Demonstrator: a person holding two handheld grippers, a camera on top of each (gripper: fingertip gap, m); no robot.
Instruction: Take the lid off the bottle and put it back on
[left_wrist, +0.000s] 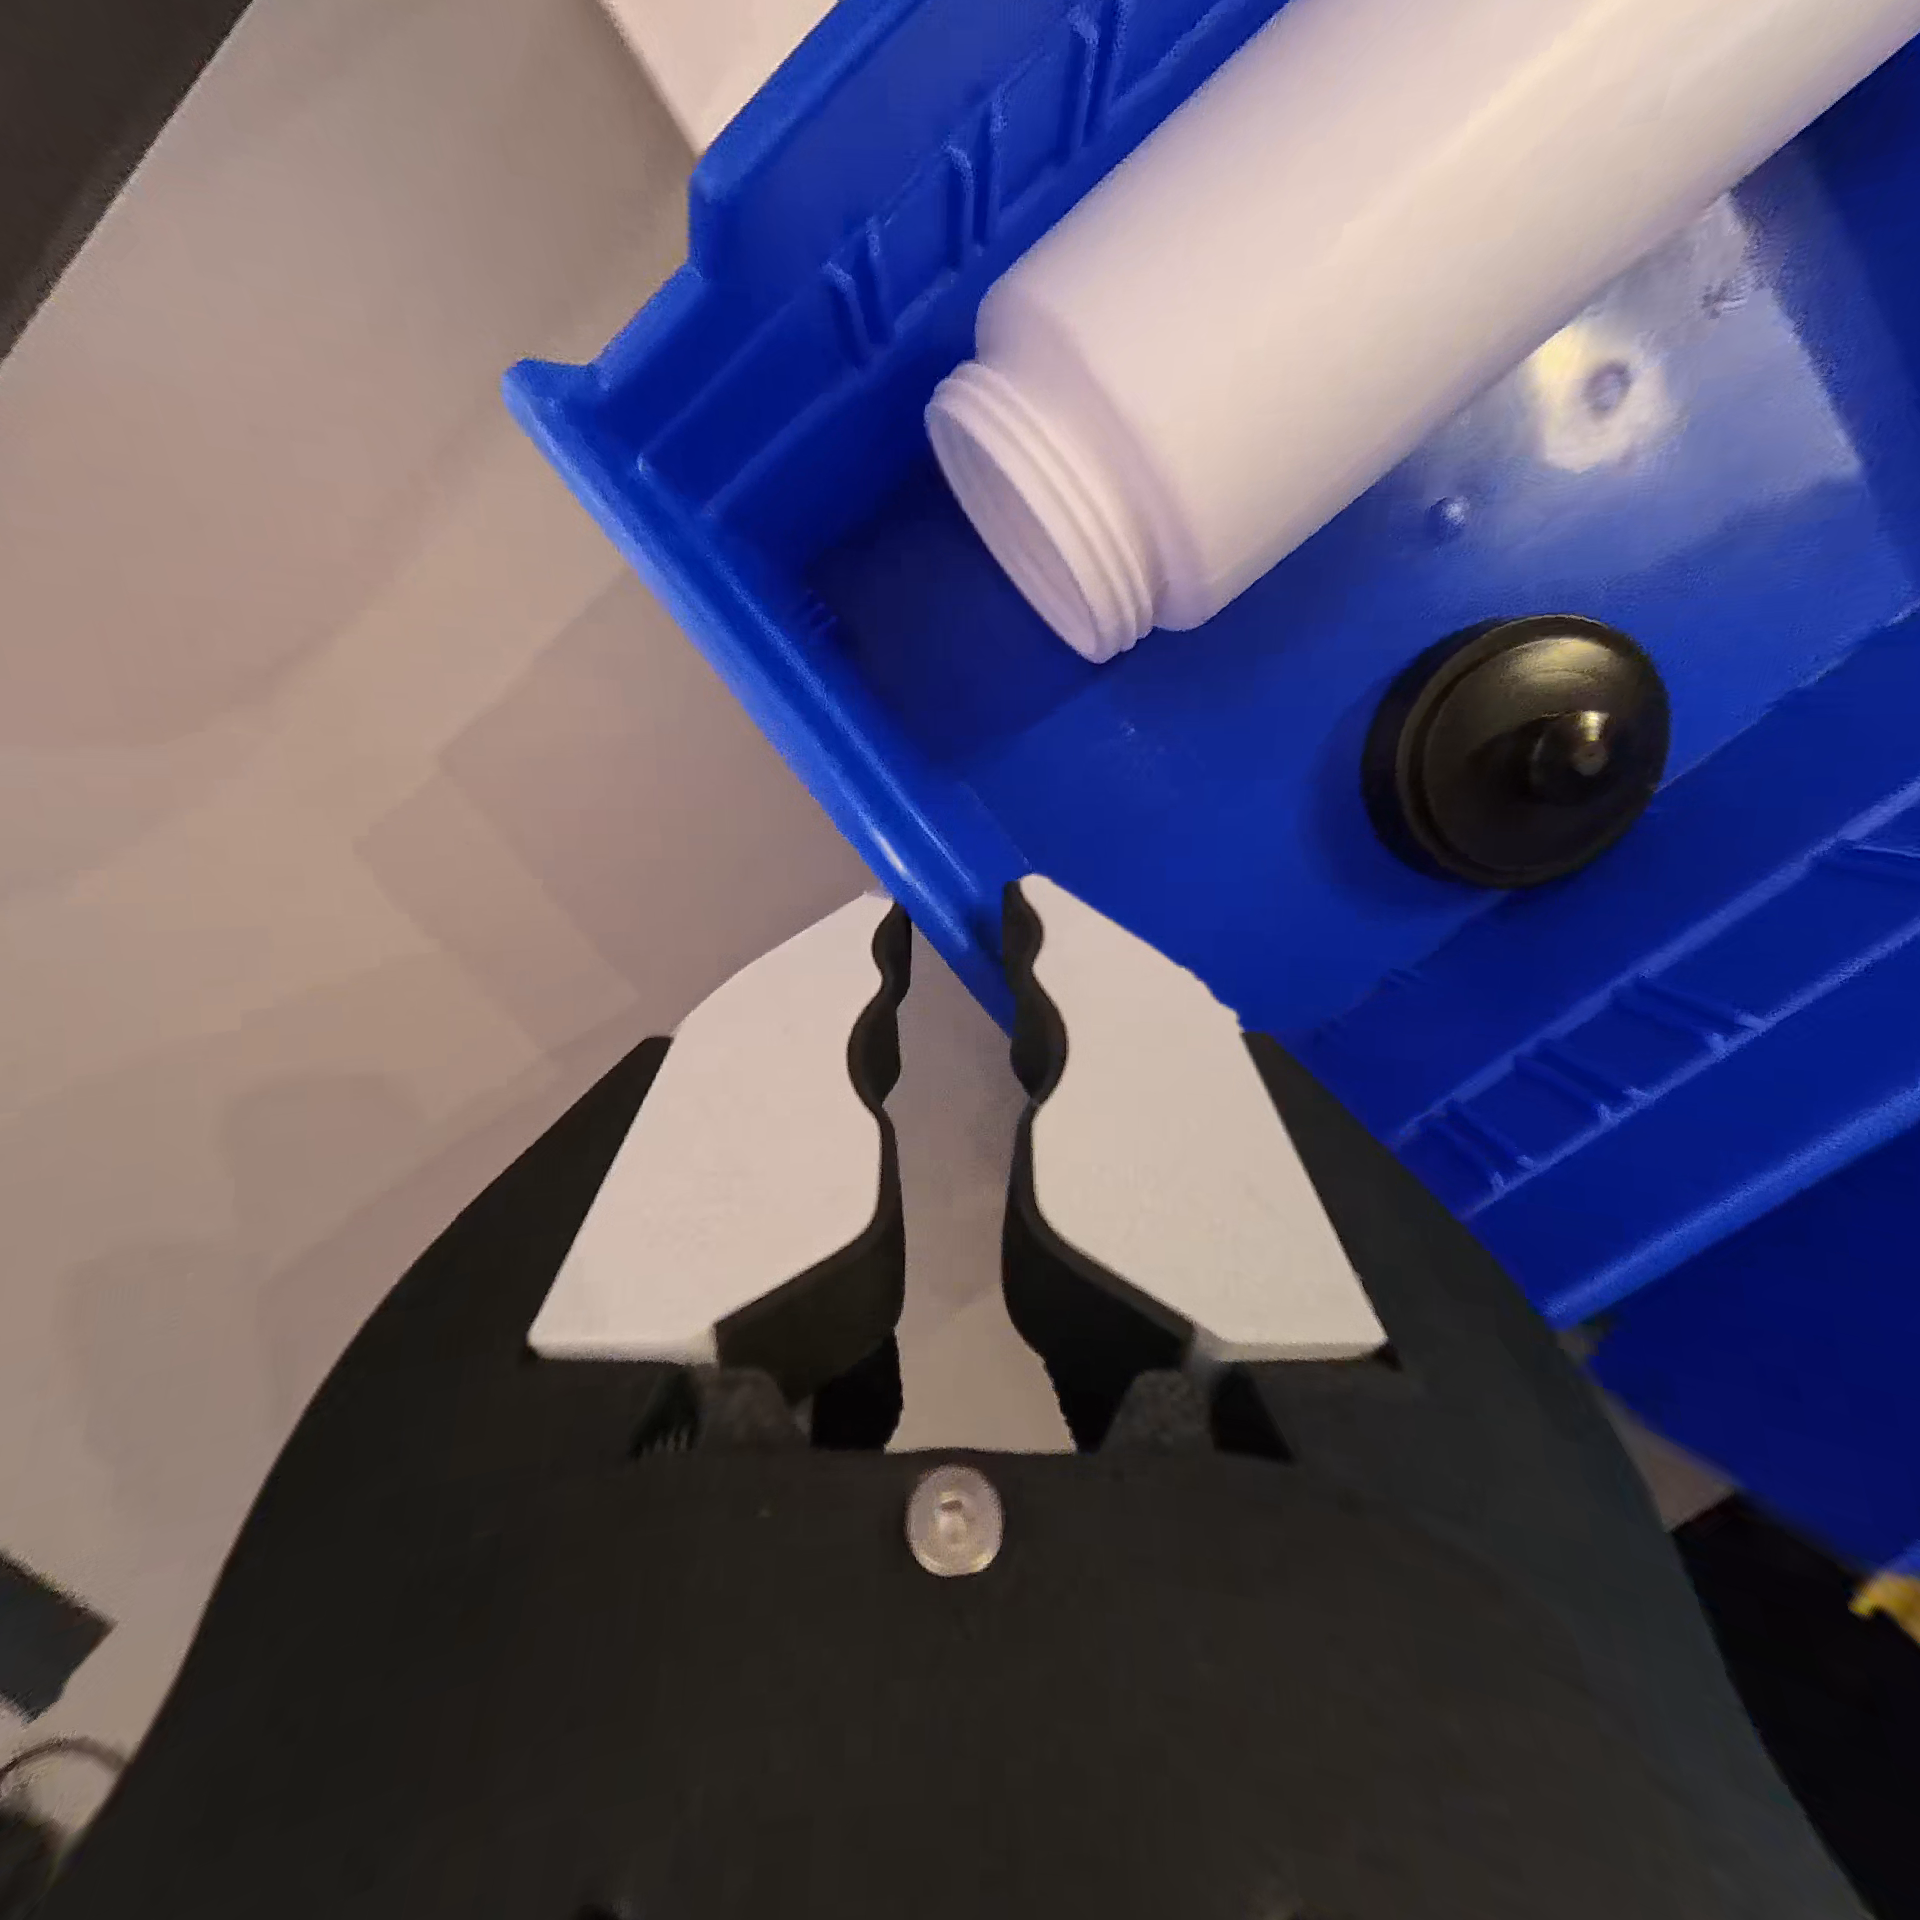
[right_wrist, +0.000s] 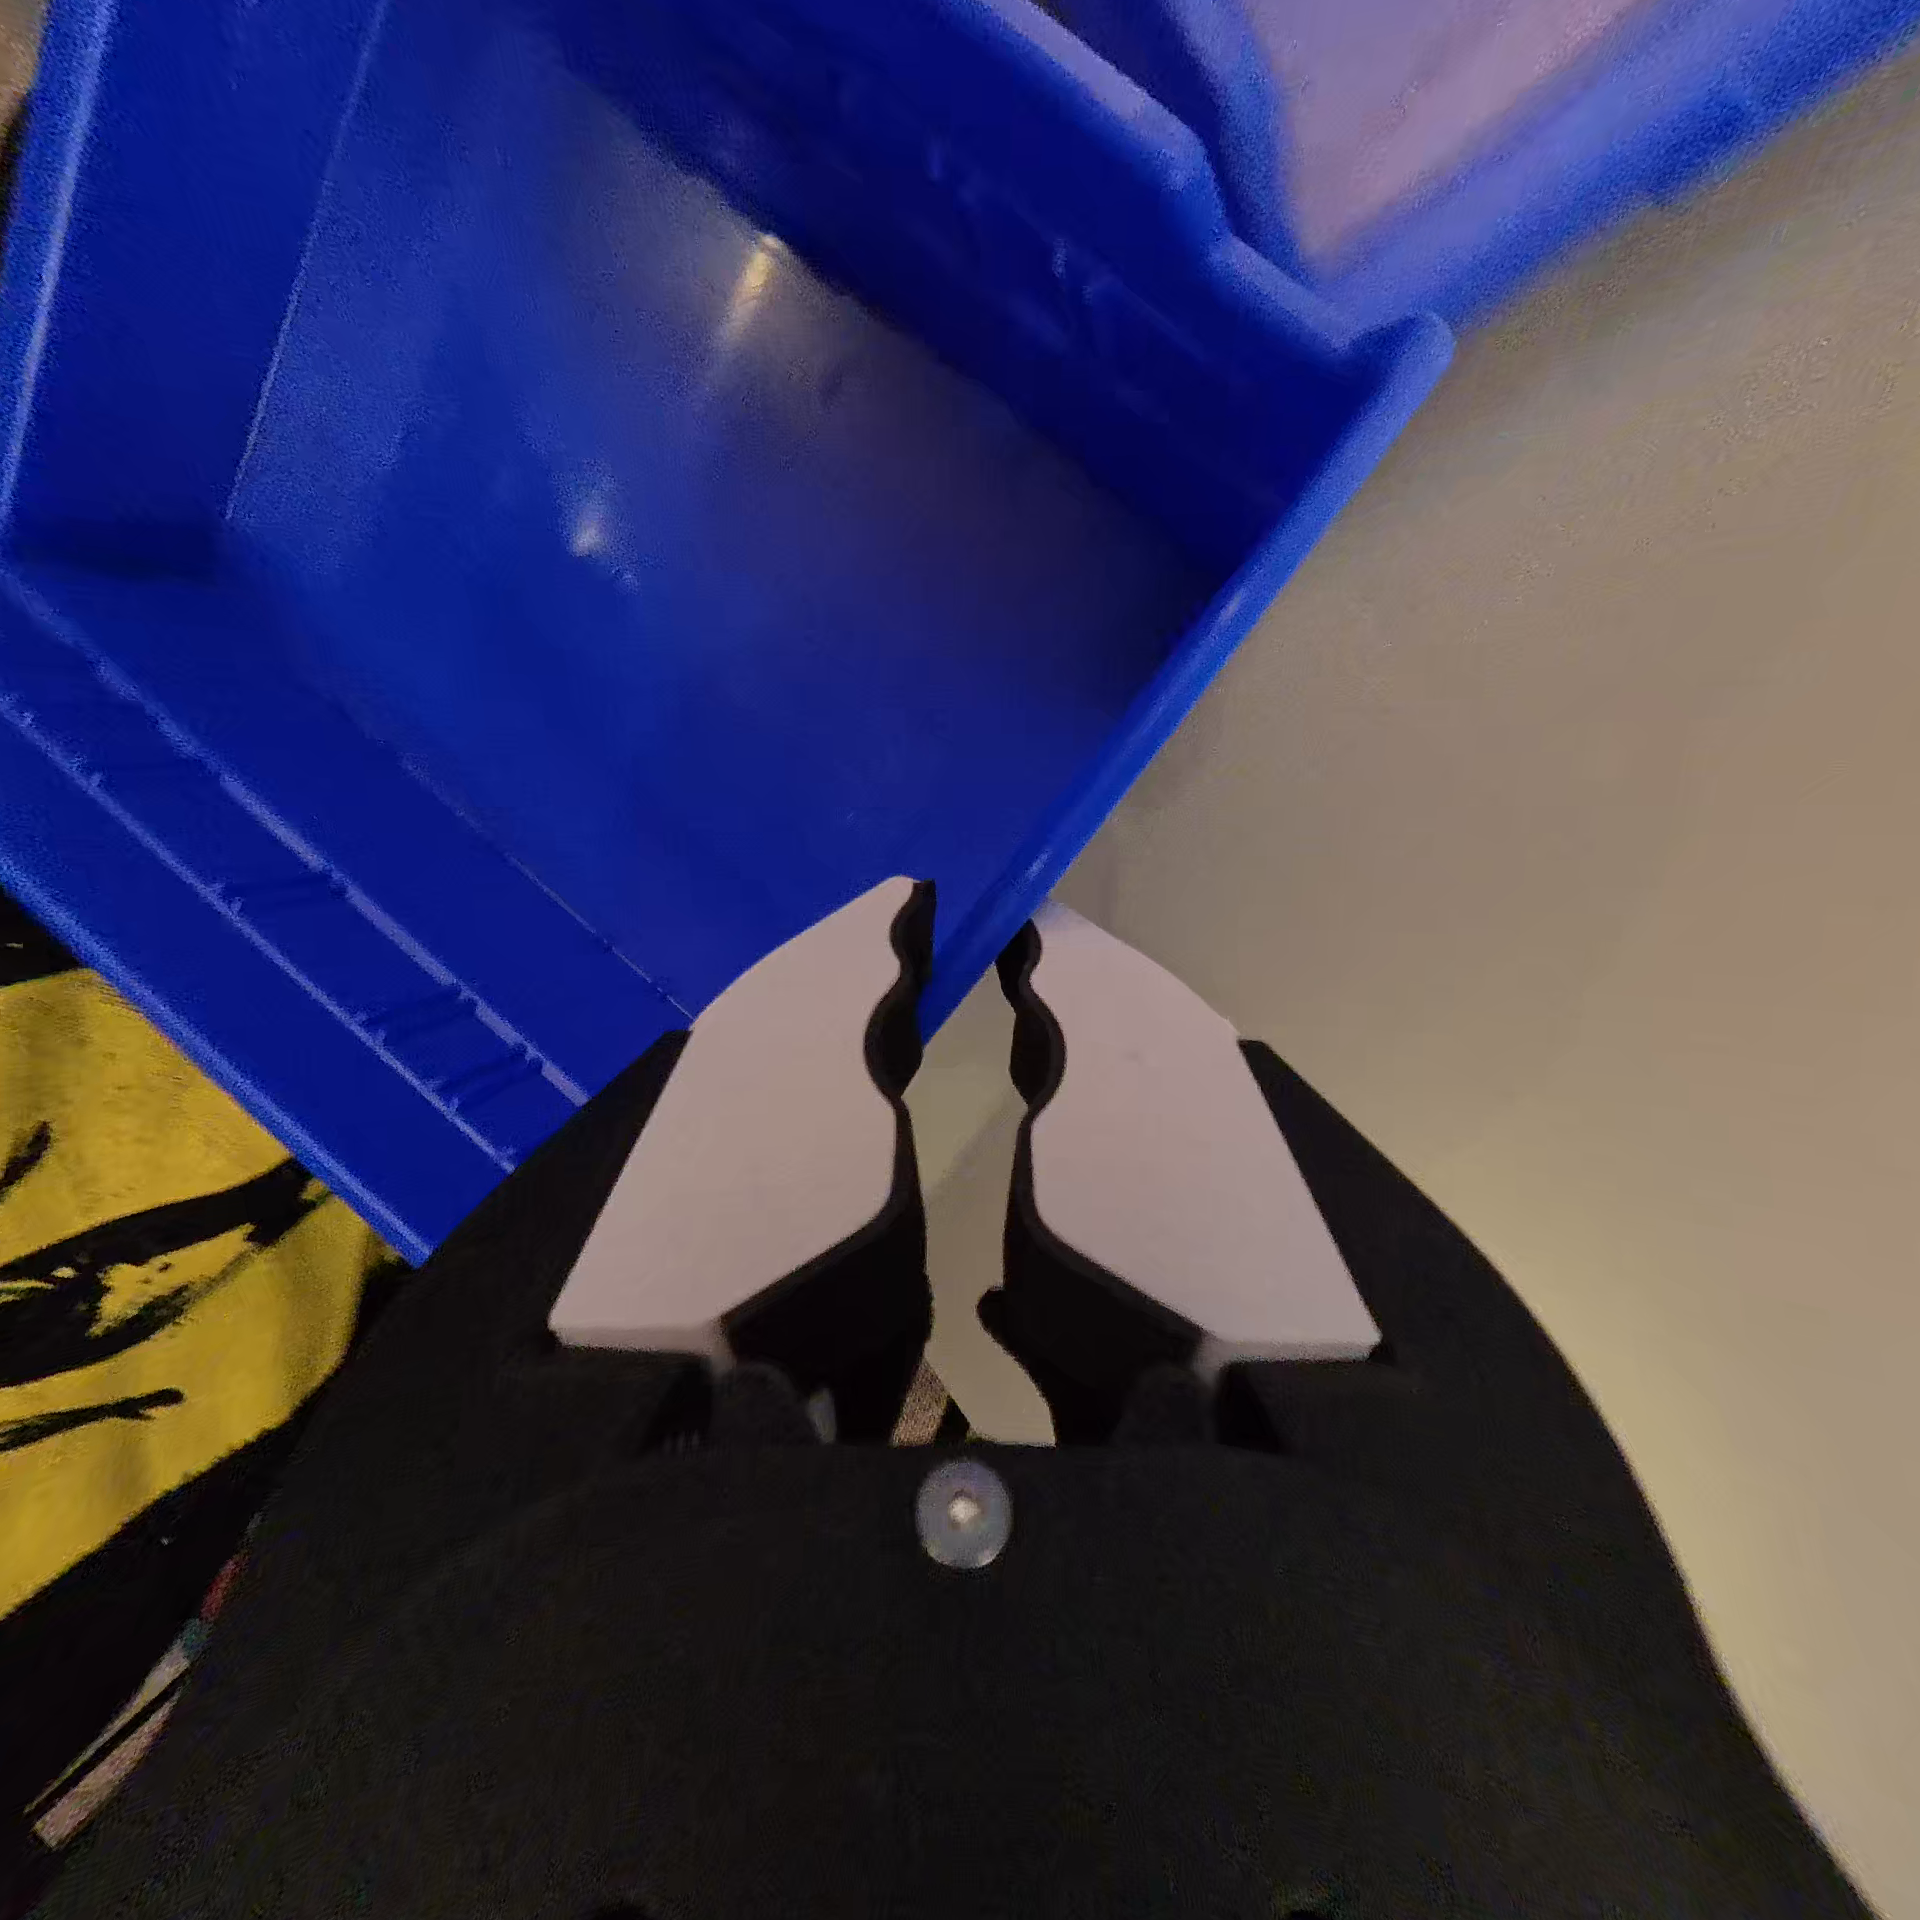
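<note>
I am clamping both claws, left claw (left_wrist: 956, 914) and right claw (right_wrist: 971, 914), on blue bin rims; the light, slick white bottle (left_wrist: 1247, 395), lying uncapped beside its black lid (left_wrist: 1517, 748), wants a mid-body grip.

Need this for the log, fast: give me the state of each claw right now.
Left claw: closed on the rim of the blue bin that holds the bottle and lid.
Right claw: closed on the rim of a blue bin.

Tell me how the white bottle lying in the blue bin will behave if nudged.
The white bottle lies on its side, a smooth cylinder, so it will likely roll across the blue bin floor. It looks like light plastic, probably easy to shift. Its threaded neck is uncapped; the black lid sits apart beside it.
</note>
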